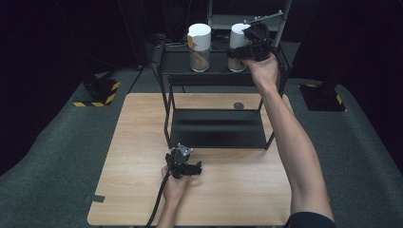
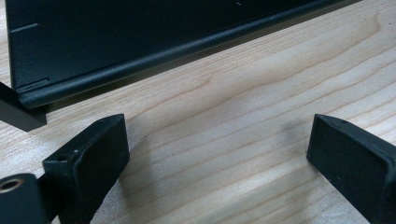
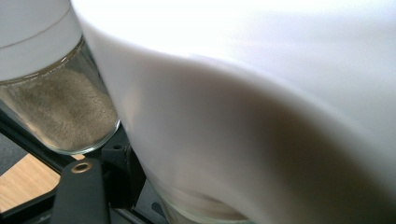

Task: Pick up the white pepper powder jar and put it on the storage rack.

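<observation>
Right claw (image 1: 237, 51), upper right, clamps the right jar (image 1: 236, 35) on the shelf (image 1: 214, 71); release only once it stands flat. Left claw (image 1: 196, 168) open, idle over the worktop (image 1: 138, 156).

Right glass jar (image 1: 236, 45), white-lidded, brownish powder inside, upright on rack's top shelf (image 1: 214, 76), near matching left jar (image 1: 199, 47).

Left hand (image 1: 175, 186) low near the body, forearm short in the high view, left gripper (image 1: 190, 168) with jaws spread wide and nothing between them. Right arm stretched far forward and raised, right gripper (image 1: 237, 51) with jaws set narrowly apart.
</observation>
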